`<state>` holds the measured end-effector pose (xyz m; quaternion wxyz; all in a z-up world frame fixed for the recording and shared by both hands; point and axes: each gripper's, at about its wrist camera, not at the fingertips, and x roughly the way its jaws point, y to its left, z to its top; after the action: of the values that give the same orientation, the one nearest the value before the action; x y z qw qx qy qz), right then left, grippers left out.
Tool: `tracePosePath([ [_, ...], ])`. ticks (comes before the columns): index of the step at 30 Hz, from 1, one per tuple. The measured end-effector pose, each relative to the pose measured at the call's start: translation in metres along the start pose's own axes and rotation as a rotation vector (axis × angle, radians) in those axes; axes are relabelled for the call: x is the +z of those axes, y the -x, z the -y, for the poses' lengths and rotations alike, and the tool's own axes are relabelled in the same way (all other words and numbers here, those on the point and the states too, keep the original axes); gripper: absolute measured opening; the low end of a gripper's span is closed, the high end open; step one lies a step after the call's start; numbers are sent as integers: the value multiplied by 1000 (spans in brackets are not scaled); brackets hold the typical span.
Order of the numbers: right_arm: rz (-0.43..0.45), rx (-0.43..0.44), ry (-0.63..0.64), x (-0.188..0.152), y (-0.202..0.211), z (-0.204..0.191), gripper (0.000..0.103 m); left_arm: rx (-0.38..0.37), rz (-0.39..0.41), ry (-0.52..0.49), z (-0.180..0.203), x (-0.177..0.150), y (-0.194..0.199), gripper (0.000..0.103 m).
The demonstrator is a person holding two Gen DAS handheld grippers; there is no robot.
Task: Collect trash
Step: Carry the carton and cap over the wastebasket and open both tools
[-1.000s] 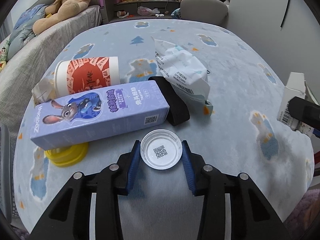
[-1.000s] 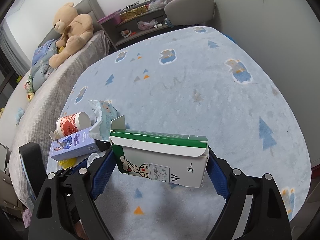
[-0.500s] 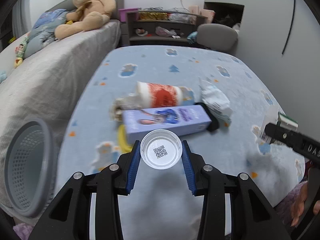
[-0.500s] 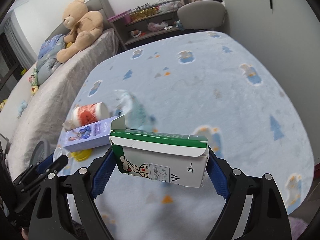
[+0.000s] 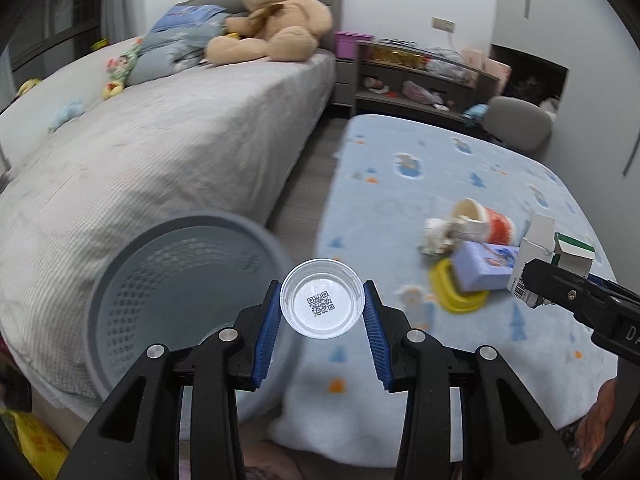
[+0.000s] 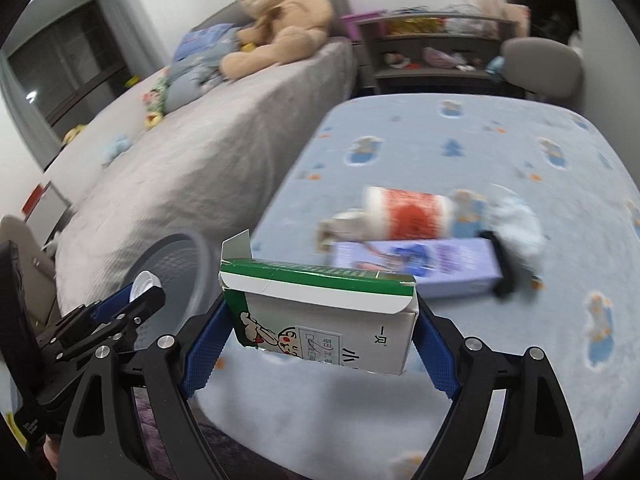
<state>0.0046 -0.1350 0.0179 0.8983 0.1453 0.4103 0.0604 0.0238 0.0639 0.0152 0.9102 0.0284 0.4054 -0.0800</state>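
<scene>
My left gripper is shut on a clear plastic lid with a QR code, held just right of the grey mesh trash basket. My right gripper is shut on a green-and-white carton, held above the blue rug's near edge. The carton also shows in the left wrist view. The basket and the left gripper show at the left of the right wrist view. On the rug lie a red-and-white cup, a purple box, a yellow lid and a white wrapper.
A grey bed with a teddy bear runs along the left, right behind the basket. The blue rug covers the floor on the right. A shelf and a grey chair stand at the back.
Both grippers swung left, away from the trash pile on the rug, carrying the lid and the carton. The basket now fills the left of the left wrist view, beside the lid.
</scene>
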Motion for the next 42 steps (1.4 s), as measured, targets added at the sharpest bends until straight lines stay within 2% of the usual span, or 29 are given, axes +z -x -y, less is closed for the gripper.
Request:
tracePosePath([
  [9, -79, 112, 166, 10, -58, -97, 82, 143, -5, 143, -111, 6, 2, 39],
  [14, -143, 153, 216, 11, -94, -128, 82, 178, -23, 179, -141, 6, -10, 39],
  [22, -208, 158, 276, 6, -133, -154, 82, 196, -79, 209, -161, -4, -32, 39],
  [31, -221, 166, 308, 5, -145, -164, 84, 192, -89, 234, -166, -10, -36, 39],
  [37, -207, 164, 308, 9, -142, -164, 88, 206, -82, 243, -168, -11, -33, 54],
  [42, -200, 161, 305, 9, -140, -162, 88, 212, -80, 247, -168, -11, -32, 57],
])
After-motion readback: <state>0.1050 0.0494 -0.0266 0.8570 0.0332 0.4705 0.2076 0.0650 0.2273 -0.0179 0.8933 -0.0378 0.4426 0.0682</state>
